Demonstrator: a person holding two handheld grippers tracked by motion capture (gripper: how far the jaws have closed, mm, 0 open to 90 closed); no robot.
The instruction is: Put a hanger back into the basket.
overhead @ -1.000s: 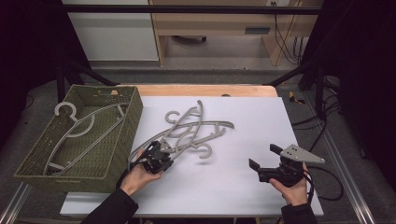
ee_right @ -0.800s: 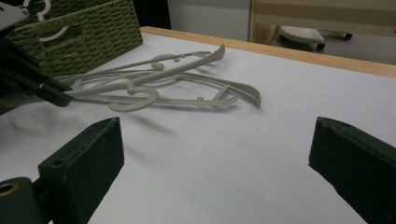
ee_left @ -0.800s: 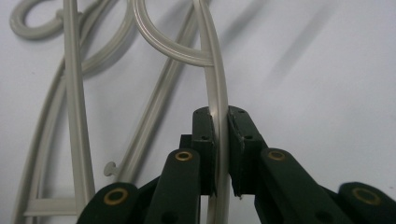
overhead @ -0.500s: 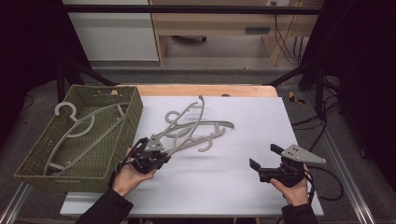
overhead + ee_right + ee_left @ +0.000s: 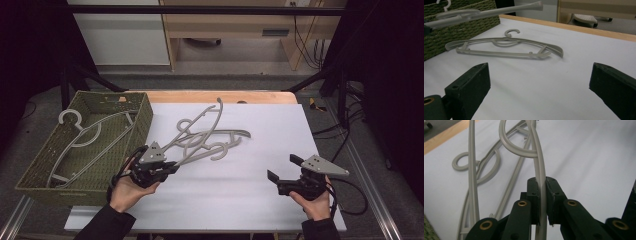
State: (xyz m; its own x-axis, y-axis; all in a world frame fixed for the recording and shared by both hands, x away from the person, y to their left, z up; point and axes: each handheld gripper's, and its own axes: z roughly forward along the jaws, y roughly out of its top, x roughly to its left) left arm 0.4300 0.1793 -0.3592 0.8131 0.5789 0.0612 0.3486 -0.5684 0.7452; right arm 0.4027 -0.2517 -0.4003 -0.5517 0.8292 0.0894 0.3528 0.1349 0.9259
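My left gripper is shut on one arm of a grey plastic hanger, which it holds tilted above the white table. That raised hanger reaches toward the far side. A second grey hanger lies flat on the table beneath and beyond it. At the near right my right gripper hovers low over the table, open, with nothing between its jaws.
A green woven basket stands at the table's left edge with another grey hanger lying in it. A wooden strip borders the far edge. Cables trail at the right.
My left gripper has risen and shifted left toward the basket, lifting the held hanger off the table. The right gripper has stayed put.
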